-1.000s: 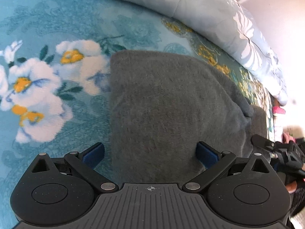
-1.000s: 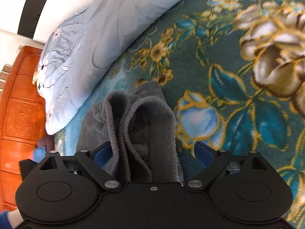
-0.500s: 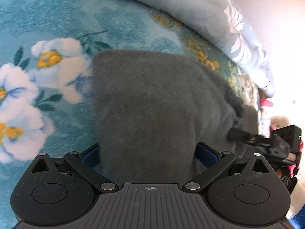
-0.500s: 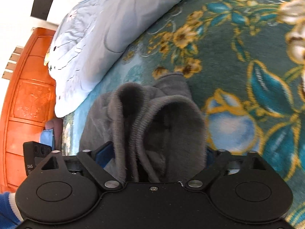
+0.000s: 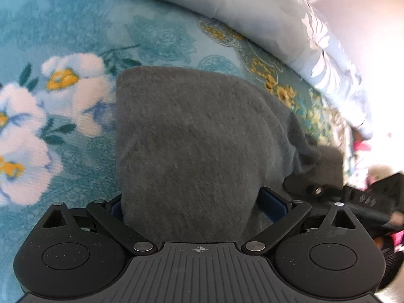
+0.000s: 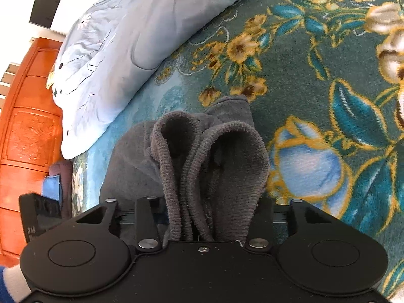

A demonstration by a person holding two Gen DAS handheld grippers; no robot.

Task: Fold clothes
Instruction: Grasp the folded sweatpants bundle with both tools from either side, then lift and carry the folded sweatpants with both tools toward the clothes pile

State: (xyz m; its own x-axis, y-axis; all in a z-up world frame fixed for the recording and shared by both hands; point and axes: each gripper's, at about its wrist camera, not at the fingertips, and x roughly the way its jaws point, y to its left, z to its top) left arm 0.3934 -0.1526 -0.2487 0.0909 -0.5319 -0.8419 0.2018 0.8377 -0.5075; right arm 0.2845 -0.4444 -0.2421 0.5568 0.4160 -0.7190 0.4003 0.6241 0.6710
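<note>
A folded grey garment (image 5: 197, 139) lies on a bed covered by a teal floral blanket (image 5: 75, 38), with a pale blue quilt (image 5: 252, 7) bunched along the far side. In the left wrist view, the left tool (image 5: 194, 204) sits low over the near end of the garment, its jaws spread wide on either side of the cloth and just closing a little; the blue pads (image 5: 272, 202) stand at the garment's edges, the left one nearly hidden behind the fabric, and whether they press on it cannot be told. White and yellow flowers (image 5: 63, 85) are printed on the blanket to the left of the garment. At the right edge of that view the right tool (image 5: 353, 197) shows as a dark, blurred shape at the garment's far right end.

In the right wrist view, the right tool (image 6: 212, 209) has just drawn its jaws in around the ribbed, looped folds of the garment (image 6: 209, 156), which stand up between the linkage arms; the pads themselves are hidden behind the cloth, and the fabric looks bunched between them. The quilt (image 6: 126, 38) lies to the far left, beside an orange carved wooden headboard (image 6: 27, 131). Part of the left tool (image 6: 40, 214) appears at the left edge, and a blue-and-white sleeve (image 6: 10, 285) shows in the near left corner.
</note>
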